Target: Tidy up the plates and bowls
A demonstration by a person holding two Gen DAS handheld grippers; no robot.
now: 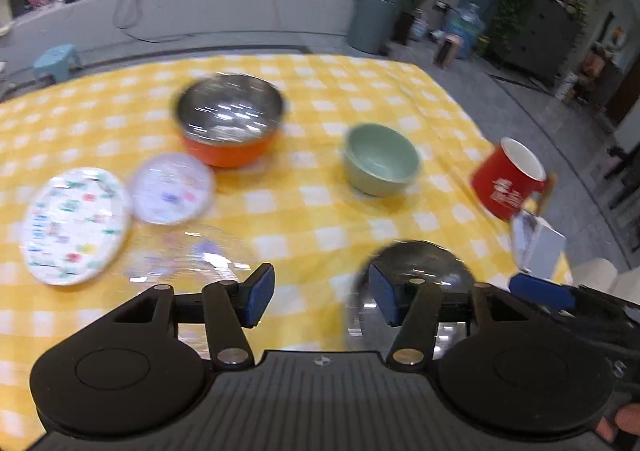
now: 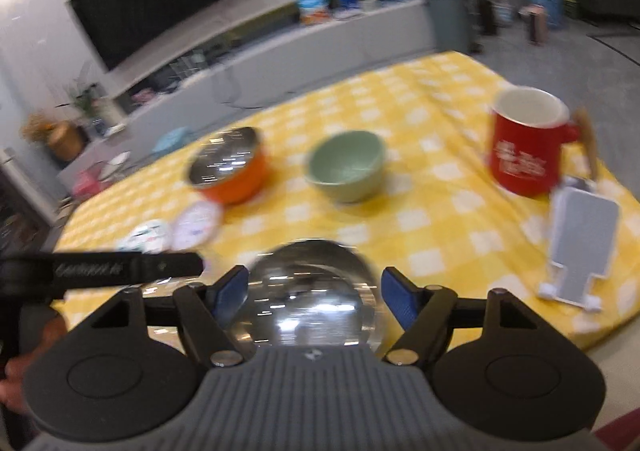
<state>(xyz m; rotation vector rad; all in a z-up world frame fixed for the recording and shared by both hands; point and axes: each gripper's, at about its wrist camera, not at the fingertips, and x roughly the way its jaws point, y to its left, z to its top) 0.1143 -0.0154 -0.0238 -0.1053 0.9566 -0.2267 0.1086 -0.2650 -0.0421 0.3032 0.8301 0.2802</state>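
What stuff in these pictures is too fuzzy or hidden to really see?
- White writing on the red mug: blurred in both views.
- Pictures on the two small plates: smeared by motion blur, left wrist view.
- Shiny bowl: near side hidden behind the right gripper, right wrist view.
- Clear glass dish: see-through and blurred, left wrist view; shape unclear.

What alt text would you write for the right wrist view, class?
An open hand-held gripper hangs over a shiny steel bowl on a yellow checked tablecloth. Beyond it sit a green bowl, an orange bowl, two patterned plates and a red mug.
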